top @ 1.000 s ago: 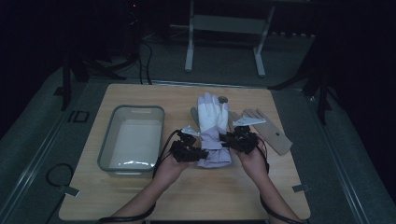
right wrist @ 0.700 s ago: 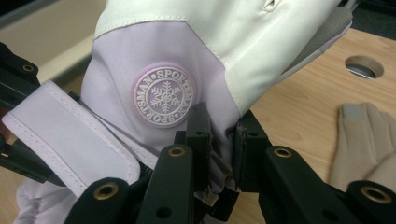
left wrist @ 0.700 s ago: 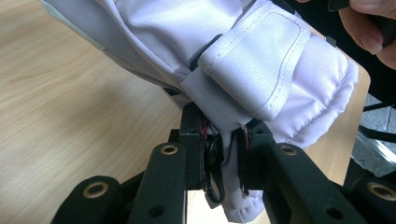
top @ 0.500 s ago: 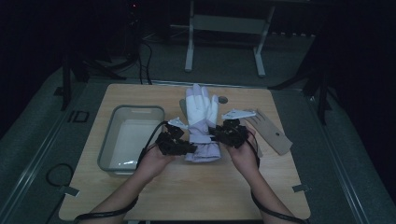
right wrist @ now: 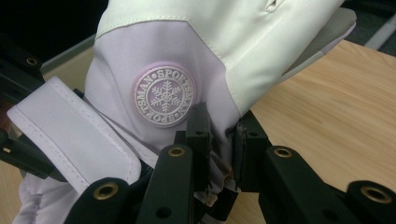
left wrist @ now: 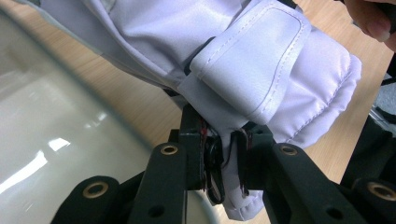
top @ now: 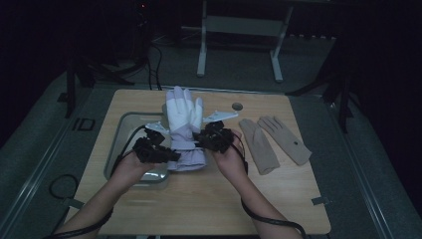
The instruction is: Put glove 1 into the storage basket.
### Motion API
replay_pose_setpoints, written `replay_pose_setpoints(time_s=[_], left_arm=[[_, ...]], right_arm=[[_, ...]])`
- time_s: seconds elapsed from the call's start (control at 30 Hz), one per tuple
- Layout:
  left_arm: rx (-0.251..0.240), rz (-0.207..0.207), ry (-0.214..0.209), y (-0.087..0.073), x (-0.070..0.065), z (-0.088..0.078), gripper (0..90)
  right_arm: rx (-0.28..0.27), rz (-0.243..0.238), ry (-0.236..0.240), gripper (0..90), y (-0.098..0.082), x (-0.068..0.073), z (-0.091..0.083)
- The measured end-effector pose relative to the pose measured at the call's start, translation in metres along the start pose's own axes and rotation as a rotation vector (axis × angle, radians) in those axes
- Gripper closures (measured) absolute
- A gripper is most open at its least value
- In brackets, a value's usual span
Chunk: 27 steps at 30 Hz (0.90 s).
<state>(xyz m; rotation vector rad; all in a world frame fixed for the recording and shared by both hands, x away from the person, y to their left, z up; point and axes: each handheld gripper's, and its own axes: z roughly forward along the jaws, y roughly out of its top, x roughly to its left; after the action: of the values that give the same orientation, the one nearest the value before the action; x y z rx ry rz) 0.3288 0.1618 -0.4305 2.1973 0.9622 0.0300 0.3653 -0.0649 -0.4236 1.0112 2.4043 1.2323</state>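
Carrying is the step in hand: both grippers are holding a padded lavender-and-white ski glove [top: 183,130] by its cuff, its fingers pointing away from the person, and it is hanging partly over the near right corner of the clear tray [top: 119,149]. The left gripper [top: 158,152] is pinching the cuff's edge on the side nearer the tray, its jaws clamped on a fold of fabric; the right gripper [top: 211,139] is gripping the cuff's far side from the tray, its jaws likewise clamped on the cloth. The likely aim is setting the glove inside the tray, so the next move calls for both hands travelling together further over the tray, then lowering evenly before letting go.

The glove is puffy and quilted, with smooth satiny shell fabric, a stitched wrist strap and a round embossed snowflake badge [right wrist: 164,97]. The tray is rigid, glossy and rectangular with rounded corners. Well to the right of the tray, two thin tan gloves [top: 274,142] are lying flat on the wood-grain counter [top: 209,199].
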Motion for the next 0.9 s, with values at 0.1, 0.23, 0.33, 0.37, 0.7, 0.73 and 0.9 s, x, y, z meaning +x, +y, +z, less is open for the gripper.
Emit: replay_pose_setpoints(time_s=[0.1,0.23,0.33,0.37,0.7,0.73,0.9], left_arm=[[0.009,0.000,0.015,-0.005,0.008,-0.013,75.6],[0.008,-0.010,0.030,-0.013,0.021,-0.030,75.7],[0.016,-0.024,0.032,-0.022,0.035,-0.043,75.6],[0.021,-0.025,0.034,-0.025,0.038,-0.046,75.6],[0.121,-0.071,0.031,-0.060,0.077,-0.054,75.5],[0.129,-0.076,0.024,-0.062,0.079,-0.052,75.5],[0.152,-0.103,0.008,-0.073,0.087,-0.038,75.2]], right_arm=[[-0.001,-0.004,0.017,78.9,0.009,0.011,0.010],[-0.007,-0.011,0.030,79.0,0.021,0.025,0.022],[-0.008,-0.012,0.044,79.0,0.030,0.036,0.035],[-0.009,-0.009,0.051,79.0,0.032,0.041,0.041],[0.050,0.028,0.129,79.0,0.027,0.069,0.103],[0.050,0.028,0.129,79.0,0.027,0.069,0.103],[0.106,0.036,0.128,79.0,0.017,0.070,0.118]])
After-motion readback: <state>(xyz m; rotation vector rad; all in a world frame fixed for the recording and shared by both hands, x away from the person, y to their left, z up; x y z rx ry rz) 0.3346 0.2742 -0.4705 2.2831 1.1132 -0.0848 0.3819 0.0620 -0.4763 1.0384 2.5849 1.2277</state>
